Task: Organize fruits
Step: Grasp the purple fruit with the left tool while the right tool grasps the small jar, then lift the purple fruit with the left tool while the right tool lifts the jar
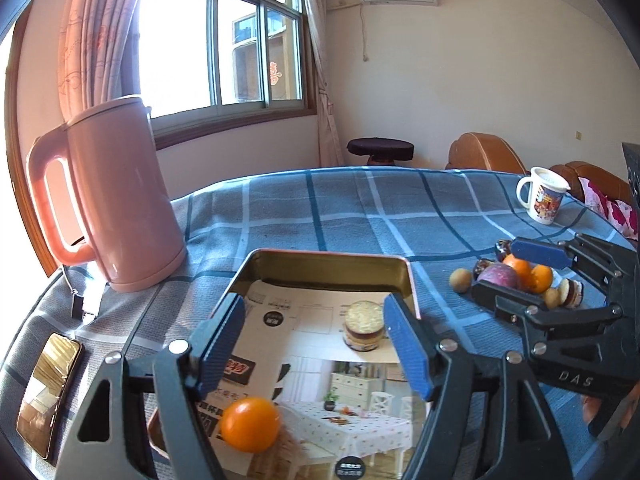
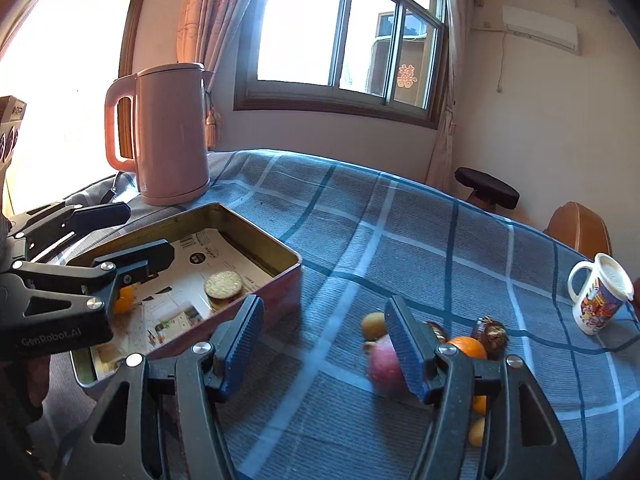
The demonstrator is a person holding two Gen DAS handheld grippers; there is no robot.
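Both jaws stand wide apart and hold nothing, as far as I can see. My left gripper (image 1: 314,344) hangs over the open tin (image 1: 332,258), where one orange (image 1: 250,424) lies loose on the paper lining below the fingers, not touching either pad; a stack of biscuits (image 1: 365,324) sits further in. I judge that orange to be the only fruit put away so far, so the task is at an early stage. My right gripper (image 2: 324,344) hovers over the blue checked bench (image 2: 360,220) next to the heap that is left: a reddish-purple fruit (image 2: 382,364) just at the right pad's edge, an orange beside it (image 2: 466,347), a second orange (image 1: 540,278) and small yellowish fruits (image 2: 373,325), mixed with dark wrapped sweets (image 2: 490,334). Whether the pad touches the purple fruit I cannot tell. The pink kettle (image 2: 172,136) and mug (image 2: 600,300) stand well apart from the heap.
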